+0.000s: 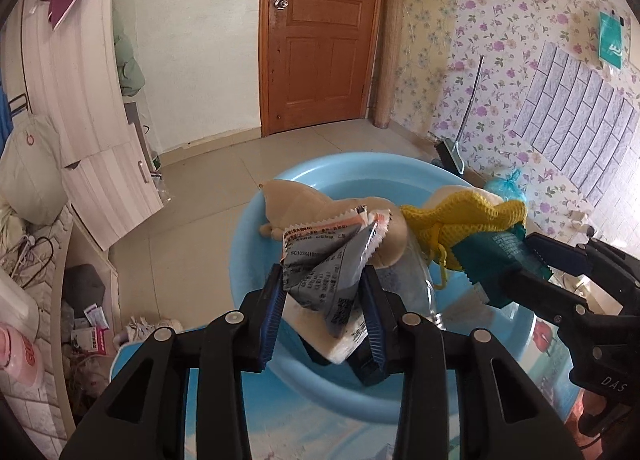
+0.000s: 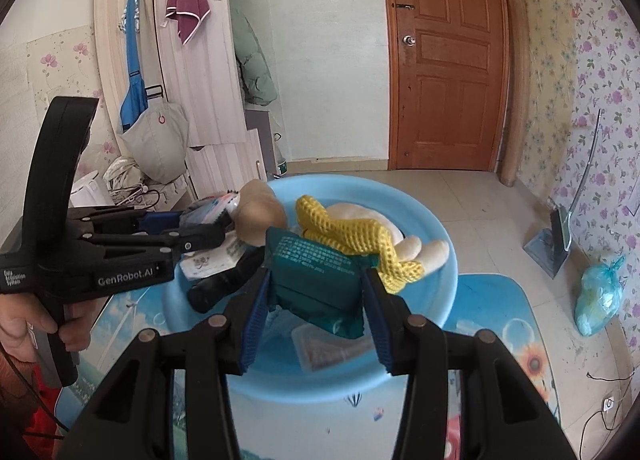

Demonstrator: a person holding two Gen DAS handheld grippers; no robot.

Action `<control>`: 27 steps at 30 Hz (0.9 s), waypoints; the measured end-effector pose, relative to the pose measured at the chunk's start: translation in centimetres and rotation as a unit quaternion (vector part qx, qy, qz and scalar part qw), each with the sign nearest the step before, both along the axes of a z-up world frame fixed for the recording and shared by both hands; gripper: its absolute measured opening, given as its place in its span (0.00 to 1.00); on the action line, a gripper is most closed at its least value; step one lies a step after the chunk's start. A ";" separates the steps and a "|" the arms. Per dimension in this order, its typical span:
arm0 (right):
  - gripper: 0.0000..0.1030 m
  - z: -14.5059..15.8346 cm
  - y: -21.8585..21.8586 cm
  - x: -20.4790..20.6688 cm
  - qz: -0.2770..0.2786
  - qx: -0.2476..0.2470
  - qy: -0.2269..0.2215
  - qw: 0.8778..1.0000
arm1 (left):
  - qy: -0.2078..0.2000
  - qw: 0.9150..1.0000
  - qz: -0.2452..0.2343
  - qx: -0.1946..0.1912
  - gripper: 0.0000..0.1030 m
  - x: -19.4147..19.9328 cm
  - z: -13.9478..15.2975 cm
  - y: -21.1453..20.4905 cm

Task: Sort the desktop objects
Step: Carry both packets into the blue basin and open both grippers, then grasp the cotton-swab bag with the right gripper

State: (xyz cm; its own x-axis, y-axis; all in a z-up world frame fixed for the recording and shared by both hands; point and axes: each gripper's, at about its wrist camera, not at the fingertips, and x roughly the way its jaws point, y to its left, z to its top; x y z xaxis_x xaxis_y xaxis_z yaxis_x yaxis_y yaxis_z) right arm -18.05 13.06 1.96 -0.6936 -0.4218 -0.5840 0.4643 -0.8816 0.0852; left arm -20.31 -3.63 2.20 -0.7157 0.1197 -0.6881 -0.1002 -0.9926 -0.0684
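A person is holding two sachets over a light-blue basin [image 2: 424,219], one in each hand-held gripper, w/ the sort looking well underway but not finished.

The left gripper [image 1: 326,288] is clamping a crumpled grey-and-white snack sachet [image 1: 328,260] between its blue pads, jaws closed on it, above the near-left part of the basin. The right gripper [image 2: 316,288] is pinching a dark teal packet [image 2: 316,272] the same way, just right of the first, also over the basin. Neither item is touching the contents below, as far as the views show.

Already lying in the basin: a beige plush toy [image 2: 260,215] w/ a yellow knitted piece [image 2: 348,236] draped across it, a white printed pack [image 2: 208,260], something black at the near-left side, and a clear plastic box [image 2: 332,344] toward the near rim. Judging by that pile, most objects are in; these two appear to be next. Whether more remain on the printed blue desk mat [image 2: 516,324] can't be told, since the near desk is hidden by the grippers.

In the way: the plush and knit are taking up the basin's middle, so free room is mainly at the near side. Beyond, on the floor at right, a knotted blue bag [image 2: 598,296] and a dustpan [image 2: 554,244] are standing by floral wallpaper; a brown door [image 2: 448,71] is closing off the far wall.
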 end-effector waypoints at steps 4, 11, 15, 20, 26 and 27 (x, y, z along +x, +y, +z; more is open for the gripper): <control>0.44 -0.3 -0.6 -1.3 -0.002 0.003 0.002 1.000 | -0.009 1.000 -0.009 0.000 0.40 -1.4 -0.6 0.5; 0.46 -0.9 -0.9 -1.4 0.013 0.001 -0.008 1.000 | -0.003 0.999 -0.032 0.012 0.70 -0.9 -1.3 1.2; 0.49 -1.2 -0.7 -0.7 0.015 0.001 -0.017 1.000 | 0.008 0.999 -0.033 0.011 0.77 0.2 -0.7 1.4; 0.56 -1.1 0.1 0.9 0.018 -0.003 -0.019 1.000 | 0.015 0.999 -0.026 0.022 0.83 2.0 -0.1 1.4; 0.59 -1.3 1.1 2.1 0.002 -0.006 -0.022 1.000 | 0.019 0.999 -0.020 0.020 0.87 4.3 0.3 1.8; 0.59 -1.4 1.4 2.3 -0.002 -0.008 -0.023 1.000 | 0.018 0.999 -0.019 0.020 0.88 4.5 0.3 1.8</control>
